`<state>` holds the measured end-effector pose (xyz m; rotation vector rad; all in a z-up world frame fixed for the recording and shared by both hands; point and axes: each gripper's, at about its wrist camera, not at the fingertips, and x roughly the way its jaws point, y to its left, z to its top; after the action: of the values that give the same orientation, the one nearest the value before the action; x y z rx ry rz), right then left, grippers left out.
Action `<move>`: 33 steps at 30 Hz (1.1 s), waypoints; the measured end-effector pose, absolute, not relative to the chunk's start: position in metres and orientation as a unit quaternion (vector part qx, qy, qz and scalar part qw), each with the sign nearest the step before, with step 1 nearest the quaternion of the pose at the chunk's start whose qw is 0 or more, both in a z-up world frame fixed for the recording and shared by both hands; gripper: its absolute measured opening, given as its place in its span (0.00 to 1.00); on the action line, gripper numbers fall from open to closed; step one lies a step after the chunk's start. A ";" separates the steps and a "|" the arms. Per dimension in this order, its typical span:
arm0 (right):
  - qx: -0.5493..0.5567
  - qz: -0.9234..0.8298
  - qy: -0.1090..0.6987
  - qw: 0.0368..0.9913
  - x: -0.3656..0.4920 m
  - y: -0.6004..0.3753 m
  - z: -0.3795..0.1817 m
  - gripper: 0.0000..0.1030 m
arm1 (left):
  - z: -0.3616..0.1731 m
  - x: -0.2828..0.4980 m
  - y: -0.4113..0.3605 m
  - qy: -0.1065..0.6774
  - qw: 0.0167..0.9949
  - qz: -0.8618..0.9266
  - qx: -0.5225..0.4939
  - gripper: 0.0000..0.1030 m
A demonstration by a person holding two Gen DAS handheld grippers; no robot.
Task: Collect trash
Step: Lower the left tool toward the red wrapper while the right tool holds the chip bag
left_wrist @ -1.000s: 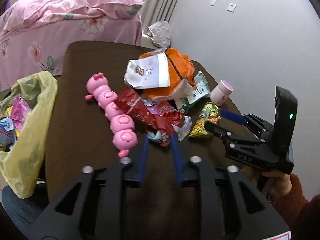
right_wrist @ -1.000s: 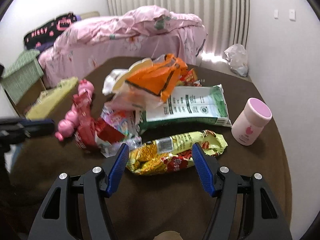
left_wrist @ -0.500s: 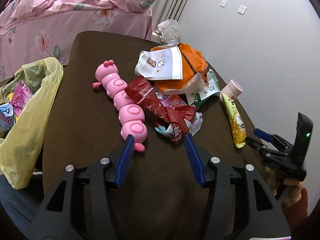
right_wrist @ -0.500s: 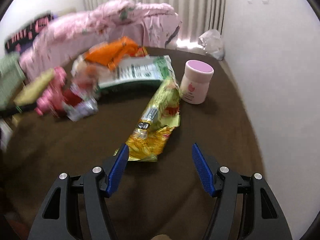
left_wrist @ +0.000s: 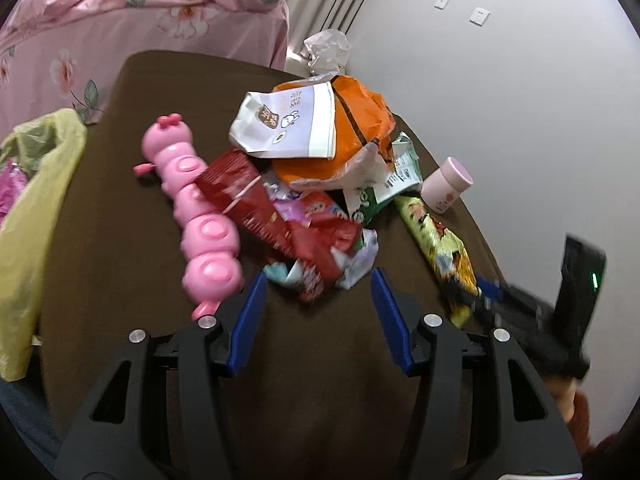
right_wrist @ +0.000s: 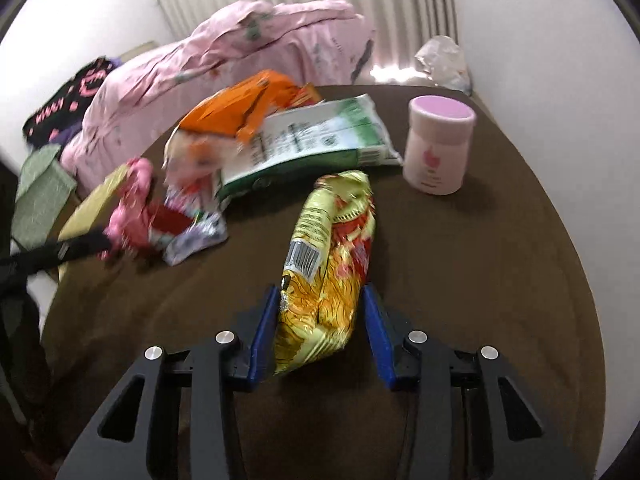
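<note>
A yellow snack wrapper lies on the brown table; its near end sits between the open fingers of my right gripper, which straddle it. It also shows in the left wrist view, with the right gripper at its near end. My left gripper is open and empty, just in front of a heap of red wrappers, an orange bag and a white packet. A green-white packet lies behind the yellow wrapper.
A pink caterpillar toy lies left of the heap. A pink-lidded jar stands at the table's right. A yellow trash bag hangs off the table's left edge. A pink-covered bed and white wall lie beyond.
My right gripper has moved forward so its fingers now straddle the yellow wrapper's near end. My left gripper has moved closer to the red wrappers, still open.
</note>
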<state>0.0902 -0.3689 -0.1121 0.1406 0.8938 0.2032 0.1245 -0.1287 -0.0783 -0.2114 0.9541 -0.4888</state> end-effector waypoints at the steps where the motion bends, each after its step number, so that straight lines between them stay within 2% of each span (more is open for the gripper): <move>1: 0.065 0.101 0.434 0.893 0.088 -0.367 -0.114 0.39 | -0.081 0.132 -0.134 0.457 0.855 -0.225 -0.101 0.50; 12: 0.039 0.094 0.429 0.898 0.074 -0.364 -0.117 0.40 | -0.090 0.156 -0.170 0.446 0.878 -0.172 -0.015 0.51; 16: 0.016 0.091 0.432 0.897 0.074 -0.358 -0.117 0.43 | -0.090 0.156 -0.168 0.448 0.877 -0.175 -0.018 0.51; 24: 0.033 0.097 0.432 0.896 0.066 -0.361 -0.113 0.43 | -0.088 0.145 -0.153 0.453 0.869 -0.197 -0.027 0.39; 29: 0.035 0.096 0.394 0.913 0.063 -0.362 -0.098 0.43 | -0.083 0.121 -0.141 0.472 0.840 -0.266 -0.021 0.39; 32: 0.064 0.084 0.403 0.909 0.074 -0.370 -0.100 0.43 | -0.079 0.104 -0.135 0.468 0.838 -0.282 -0.011 0.39; 33: 0.074 0.083 0.412 0.905 0.079 -0.373 -0.103 0.43 | -0.077 0.101 -0.133 0.465 0.839 -0.282 -0.012 0.42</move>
<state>0.0786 -0.3729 -0.1028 0.1534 0.8504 0.1707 0.1009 -0.1330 -0.0772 -0.0251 0.9830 -0.5963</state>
